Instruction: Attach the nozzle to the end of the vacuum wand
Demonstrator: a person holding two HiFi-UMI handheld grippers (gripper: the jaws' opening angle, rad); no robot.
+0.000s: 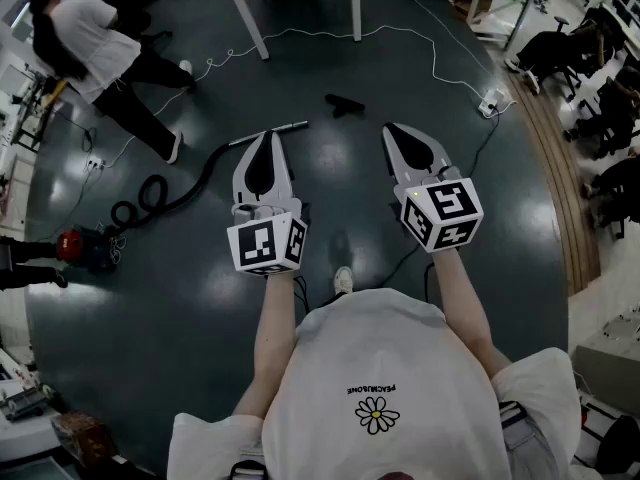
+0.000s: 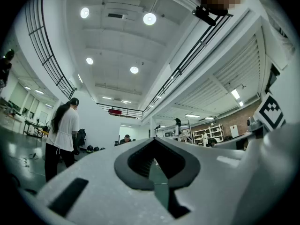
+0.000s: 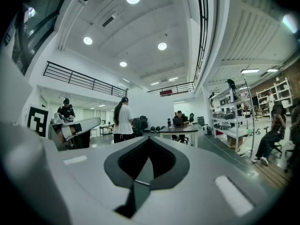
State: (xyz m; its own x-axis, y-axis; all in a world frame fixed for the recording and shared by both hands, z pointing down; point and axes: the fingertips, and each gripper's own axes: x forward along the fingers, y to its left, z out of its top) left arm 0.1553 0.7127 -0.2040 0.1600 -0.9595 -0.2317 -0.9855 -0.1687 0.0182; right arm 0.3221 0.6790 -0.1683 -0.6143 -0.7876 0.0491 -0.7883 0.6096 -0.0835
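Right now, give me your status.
Left hand-held gripper shut, empty. Right hand-held gripper shut, empty. Nozzle and wand on floor, apart. Nothing between them.

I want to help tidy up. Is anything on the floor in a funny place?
Yes. The black nozzle lies loose on the floor, apart from the silver wand, not fitted on it. The hose curls in loops.
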